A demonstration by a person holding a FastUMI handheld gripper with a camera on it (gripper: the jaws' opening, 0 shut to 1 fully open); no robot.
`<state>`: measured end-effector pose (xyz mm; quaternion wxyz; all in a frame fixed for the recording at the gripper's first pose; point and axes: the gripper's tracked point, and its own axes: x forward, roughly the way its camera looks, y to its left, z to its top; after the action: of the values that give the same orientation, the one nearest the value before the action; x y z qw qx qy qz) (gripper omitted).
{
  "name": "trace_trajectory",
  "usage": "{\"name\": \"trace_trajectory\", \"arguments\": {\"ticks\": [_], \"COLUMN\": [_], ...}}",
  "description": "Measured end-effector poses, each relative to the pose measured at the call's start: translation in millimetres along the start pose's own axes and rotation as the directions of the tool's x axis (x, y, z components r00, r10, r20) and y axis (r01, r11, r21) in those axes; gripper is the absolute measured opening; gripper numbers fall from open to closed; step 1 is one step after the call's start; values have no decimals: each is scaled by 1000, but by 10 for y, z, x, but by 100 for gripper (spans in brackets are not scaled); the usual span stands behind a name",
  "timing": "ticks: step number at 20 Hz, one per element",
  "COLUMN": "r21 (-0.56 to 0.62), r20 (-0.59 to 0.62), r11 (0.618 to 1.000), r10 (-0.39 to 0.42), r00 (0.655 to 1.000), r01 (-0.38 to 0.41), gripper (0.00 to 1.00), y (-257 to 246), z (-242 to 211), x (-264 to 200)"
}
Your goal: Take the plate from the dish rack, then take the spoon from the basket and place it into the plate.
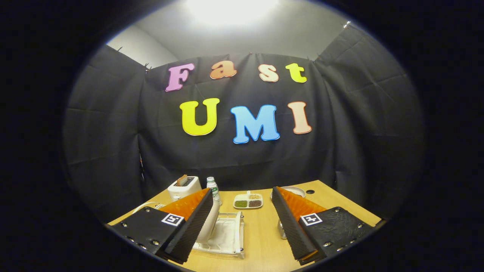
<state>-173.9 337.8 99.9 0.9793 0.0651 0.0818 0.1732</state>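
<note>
Hovering above the near edge of the wooden table [261, 234], the gripper [244, 223] has its two fingers spread wide apart with nothing between them but bare tabletop. Just ahead of the left finger, a white plate [208, 224] stands on edge in a clear dish rack [227, 236] with a white cloth in its bottom; the finger hides the plate's left part, and whether it touches the plate cannot be told. Close against the inner side of the right finger sits a small shiny metal object [281, 230], too hidden to identify. Further on, near the middle of the table, lies a white divided tray [248, 201] holding green, dark and pale fillings. Toward the far left corner stand a white toaster [184, 187] with a slice of bread in its slot and, beside it, a small white bottle [213, 189]. Near the far right edge a round white dish [293, 190] shows behind the right finger. The spoon and basket cannot be made out.
</note>
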Motion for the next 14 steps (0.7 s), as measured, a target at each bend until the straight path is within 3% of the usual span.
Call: {"name": "trace_trajectory", "arguments": {"ticks": [7,14], "r21": [56,129], "r20": [-139,-318], "r11": [997,992], "r10": [56,47], "r00": [989,947], "r01": [-48,-6], "gripper": [97,97], "y": [480,646], "z": [-544,-1188], "x": [495,1005]}}
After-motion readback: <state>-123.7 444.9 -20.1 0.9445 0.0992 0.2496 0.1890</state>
